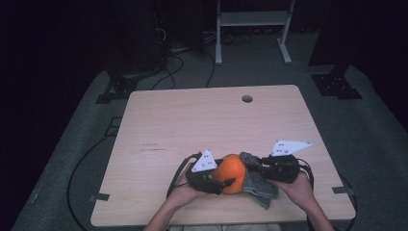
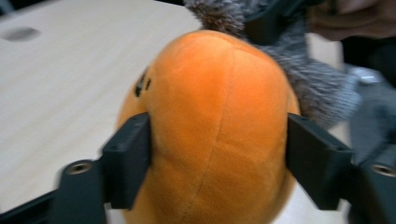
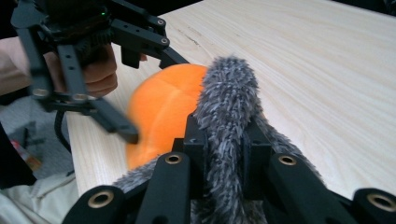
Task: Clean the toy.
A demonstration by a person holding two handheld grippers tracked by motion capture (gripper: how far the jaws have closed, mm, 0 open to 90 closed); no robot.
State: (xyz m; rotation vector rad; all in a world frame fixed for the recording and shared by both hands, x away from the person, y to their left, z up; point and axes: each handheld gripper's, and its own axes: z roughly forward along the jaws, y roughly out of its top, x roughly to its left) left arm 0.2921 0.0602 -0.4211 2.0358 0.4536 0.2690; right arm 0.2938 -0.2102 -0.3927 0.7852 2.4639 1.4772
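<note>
Left gripper [image 1: 219,182]: jaws set on either flank of the orange plush toy [image 2: 210,126], pads against its sides in the left gripper view, so it grasps the toy; keep the squeeze light, as the stuffing gives.
Right gripper [image 3: 224,154]: clenched on a fold of the grey fuzzy cloth [image 3: 226,121], which bunches up between its jaws.
Toy and cloth: at the near edge of the table [image 1: 202,115], touching each other, the cloth draped behind and to the right of the toy.
Advice: hold the toy steady and draw the cloth slowly, so neither slips.
Far side: a round hole [image 1: 247,98] in the tabletop, well apart from the work.
</note>
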